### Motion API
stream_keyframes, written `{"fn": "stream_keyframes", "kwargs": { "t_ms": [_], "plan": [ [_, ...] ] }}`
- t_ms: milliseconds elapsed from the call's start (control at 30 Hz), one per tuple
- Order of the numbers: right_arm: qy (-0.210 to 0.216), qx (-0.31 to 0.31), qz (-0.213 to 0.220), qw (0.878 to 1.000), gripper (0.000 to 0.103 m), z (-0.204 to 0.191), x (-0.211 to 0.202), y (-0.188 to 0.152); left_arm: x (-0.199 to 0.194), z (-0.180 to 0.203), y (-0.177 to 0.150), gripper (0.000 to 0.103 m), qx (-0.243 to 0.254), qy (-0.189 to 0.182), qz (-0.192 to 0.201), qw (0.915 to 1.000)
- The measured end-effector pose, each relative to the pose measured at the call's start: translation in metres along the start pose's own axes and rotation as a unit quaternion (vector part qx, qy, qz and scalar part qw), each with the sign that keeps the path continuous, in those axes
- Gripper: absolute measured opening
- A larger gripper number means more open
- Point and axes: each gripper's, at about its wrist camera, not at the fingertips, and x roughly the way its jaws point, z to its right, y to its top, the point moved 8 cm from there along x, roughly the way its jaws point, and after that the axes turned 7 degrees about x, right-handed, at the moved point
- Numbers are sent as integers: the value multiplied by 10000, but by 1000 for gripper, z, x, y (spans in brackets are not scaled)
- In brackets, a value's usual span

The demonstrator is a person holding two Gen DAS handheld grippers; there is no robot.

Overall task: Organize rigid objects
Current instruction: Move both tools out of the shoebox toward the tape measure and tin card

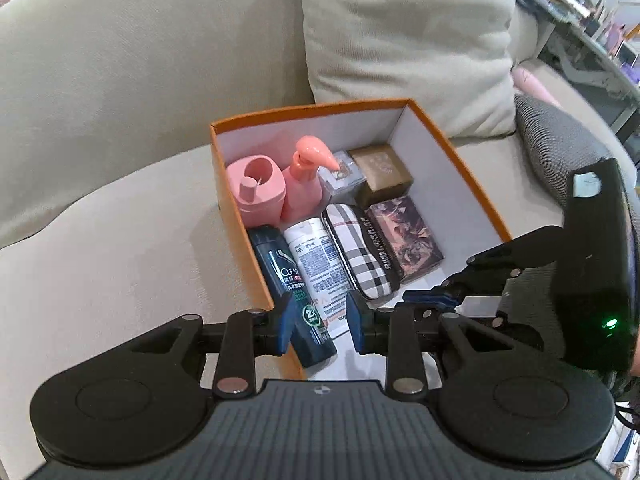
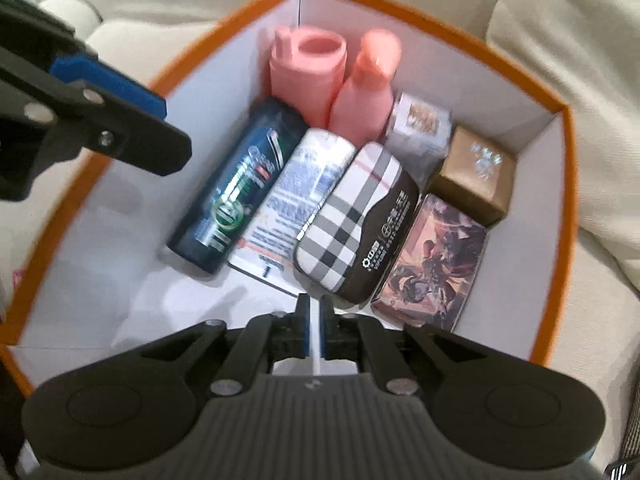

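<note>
An orange box (image 1: 236, 208) with a white inside stands on a beige sofa and also shows in the right wrist view (image 2: 560, 208). It holds a dark Clear bottle (image 1: 294, 280), a white bottle (image 1: 320, 264), a plaid case (image 1: 358, 252), a printed flat box (image 1: 406, 236), a brown box (image 1: 382, 174), a small clear box (image 1: 340, 176), a pink pump bottle (image 1: 304, 184) and a pink cup (image 1: 256, 190). My left gripper (image 1: 320, 322) is open above the box's near left corner. My right gripper (image 2: 315, 330) is shut and empty, low over the box's near floor, just short of the plaid case (image 2: 352, 220).
Beige sofa back and a cushion (image 1: 408, 40) rise behind the box. A grey knitted cushion (image 1: 560, 148) lies to the right. Shelves with clutter (image 1: 592, 12) stand at the far right. The near part of the box floor (image 2: 132, 292) is bare.
</note>
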Motion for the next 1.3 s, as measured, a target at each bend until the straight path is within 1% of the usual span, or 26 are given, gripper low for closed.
{"fn": "stream_keyframes", "kwargs": {
  "t_ms": [67,167,200,233,267,333,400,433,467,567,633,700,733,800,867,933,1000,1100,1133,1267,1300],
  "plan": [
    [17,184,241,9995,6,-4,-15,1,-12,-1,-4,34,-26,90,133,9999],
    [13,516,722,9960,7,-8,-43,6,-36,-4,-13,34,-44,250,441,9987],
    [40,612,874,9943,14,-11,-52,7,-44,-6,-16,34,-71,323,533,9980],
    [71,706,1002,9924,24,-14,-59,7,-54,-9,-20,34,-82,421,636,9971],
    [110,790,1135,9903,28,-17,-67,8,-64,-12,-23,36,-90,503,740,9959],
    [162,894,1377,9863,28,-27,-85,8,-84,-20,-34,38,-165,622,948,9934],
    [242,1039,1578,9817,28,-38,-98,7,-99,-28,-46,42,-258,762,1088,9908],
    [323,1085,1669,9794,28,-45,-104,5,-107,-35,-55,43,-351,910,1117,9889],
    [388,1133,1760,9771,28,-52,-109,3,-111,-39,-62,43,-413,967,1108,9883],
    [664,1306,2021,9683,28,-77,-124,-4,-120,-47,-91,43,-636,833,927,9902],
    [784,1449,2098,9638,28,-94,-132,-10,-119,-51,-109,43,-737,841,762,9908],
    [871,1516,2130,9613,29,-112,-134,-18,-117,-50,-126,43,-656,925,661,9914],
    [919,1536,2132,9605,35,-120,-135,-22,-114,-49,-135,43,-569,965,583,9920],
    [961,1586,2103,9599,39,-137,-131,-33,-104,-46,-151,43,-487,891,373,9941],
    [892,1609,1945,9635,39,-150,-121,-45,-93,-45,-167,43,-433,853,172,9953],
    [792,1558,1796,9681,39,-161,-109,-58,-83,-45,-181,43,-316,1006,11,9944],
    [573,1463,1638,9739,39,-166,-94,-71,-71,-44,-191,43,-175,1131,-174,9933],
    [379,1496,1338,9789,40,-166,-71,-85,-56,-41,-203,47,-57,1135,-329,9930],
    [335,1531,1220,9801,40,-165,-63,-89,-50,-38,-204,50,12,1122,-360,9930],
    [170,1473,1064,9832,40,-163,-45,-94,-35,-33,-205,62,268,991,-444,9937],
    [184,1466,1035,9836,41,-164,-42,-95,-32,-32,-206,63,307,964,-459,9938]
  ]
}}
